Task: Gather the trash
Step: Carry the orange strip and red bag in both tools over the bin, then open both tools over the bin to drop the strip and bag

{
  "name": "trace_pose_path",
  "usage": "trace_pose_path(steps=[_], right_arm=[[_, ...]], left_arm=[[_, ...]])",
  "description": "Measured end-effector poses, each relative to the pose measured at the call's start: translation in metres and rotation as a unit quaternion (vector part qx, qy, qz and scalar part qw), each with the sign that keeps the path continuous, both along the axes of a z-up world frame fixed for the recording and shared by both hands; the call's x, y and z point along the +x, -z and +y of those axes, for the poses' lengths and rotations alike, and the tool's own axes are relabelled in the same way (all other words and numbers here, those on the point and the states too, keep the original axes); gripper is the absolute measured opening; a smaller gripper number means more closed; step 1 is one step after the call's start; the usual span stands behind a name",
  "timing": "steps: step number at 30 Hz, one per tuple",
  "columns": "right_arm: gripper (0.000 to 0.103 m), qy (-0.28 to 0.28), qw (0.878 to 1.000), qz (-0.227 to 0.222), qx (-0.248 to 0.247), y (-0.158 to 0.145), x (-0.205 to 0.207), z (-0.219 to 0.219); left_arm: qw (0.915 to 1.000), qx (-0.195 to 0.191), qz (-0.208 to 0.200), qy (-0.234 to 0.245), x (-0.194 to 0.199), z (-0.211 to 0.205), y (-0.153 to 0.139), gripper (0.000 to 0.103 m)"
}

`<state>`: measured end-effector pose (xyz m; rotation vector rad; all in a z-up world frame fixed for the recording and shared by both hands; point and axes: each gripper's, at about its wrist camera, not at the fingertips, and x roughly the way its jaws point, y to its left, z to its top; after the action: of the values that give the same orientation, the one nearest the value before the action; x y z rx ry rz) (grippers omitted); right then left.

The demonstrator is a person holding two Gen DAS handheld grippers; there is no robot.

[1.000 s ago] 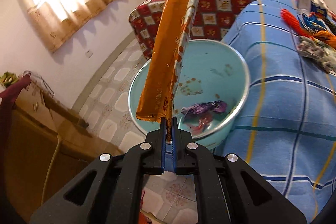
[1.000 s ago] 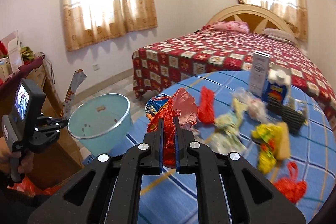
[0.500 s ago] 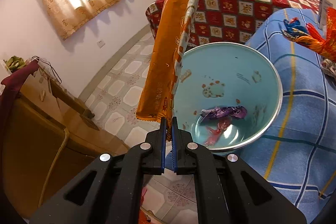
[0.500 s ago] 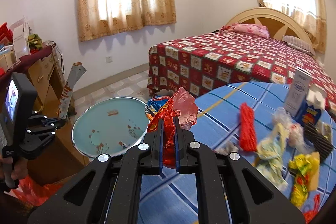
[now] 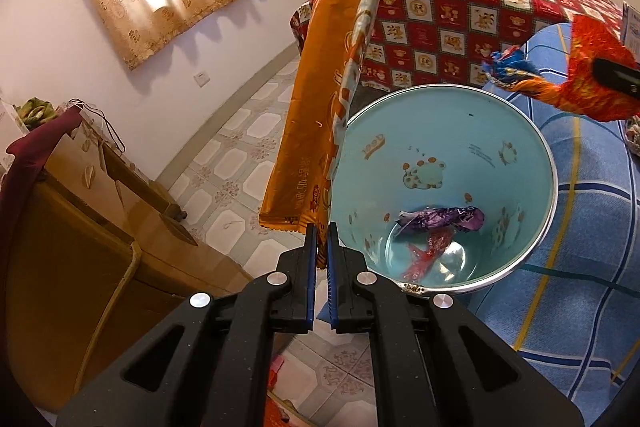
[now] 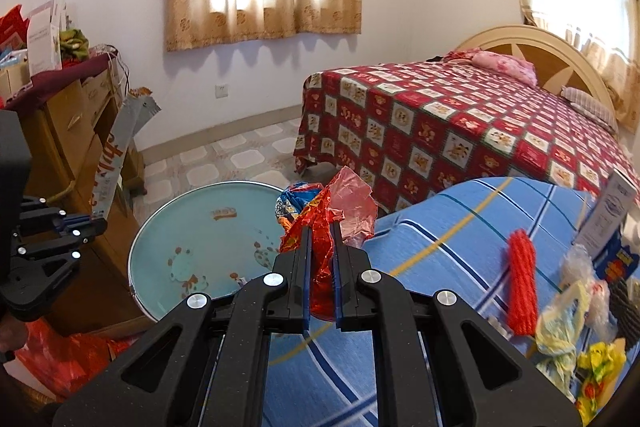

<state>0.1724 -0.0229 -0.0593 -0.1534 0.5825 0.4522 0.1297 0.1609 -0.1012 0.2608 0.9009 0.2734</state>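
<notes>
Left gripper (image 5: 321, 227): clamped tight on the long orange wrapper (image 5: 320, 99), standing up beside the bin rim.
Right gripper (image 6: 321, 227): pinching the crumpled red wrapper (image 6: 324, 227), at the table edge.
Light-blue bin (image 5: 516, 131): just beyond; two wrappers inside.
Advice: centre each wrapper over the opening before letting go.
Table (image 6: 460, 211): more litter waits.
</notes>
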Motion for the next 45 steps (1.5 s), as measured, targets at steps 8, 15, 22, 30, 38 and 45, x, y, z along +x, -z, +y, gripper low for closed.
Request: trace_pose_path(steps=[8, 15, 22, 30, 38, 45], right_arm=[[0.009, -0.009, 1.000, 0.005, -0.014, 0.008, 0.008, 0.016], [0.009, -0.016, 1.000, 0.009, -0.020, 0.012, 0.011, 0.024], [0.009, -0.022, 0.999, 0.010, -0.023, 0.013, 0.011, 0.030], [0.009, -0.026, 0.999, 0.012, -0.023, 0.013, 0.010, 0.032], [0.009, -0.028, 0.999, 0.014, -0.025, 0.016, 0.008, 0.036], [0.009, -0.031, 0.999, 0.017, -0.028, 0.017, 0.009, 0.038]], left_arm=[[1.0000, -0.005, -0.004, 0.002, -0.001, 0.001, -0.003, 0.005], [1.0000, -0.007, -0.005, 0.002, -0.002, 0.001, -0.004, 0.005], [1.0000, -0.007, -0.005, 0.002, -0.002, 0.001, -0.004, 0.005], [1.0000, -0.008, -0.003, 0.003, -0.001, -0.002, -0.004, 0.005], [0.9999, -0.009, -0.002, 0.004, -0.001, -0.004, -0.003, 0.005], [0.9999, -0.010, -0.001, 0.004, 0.000, -0.004, -0.003, 0.005]])
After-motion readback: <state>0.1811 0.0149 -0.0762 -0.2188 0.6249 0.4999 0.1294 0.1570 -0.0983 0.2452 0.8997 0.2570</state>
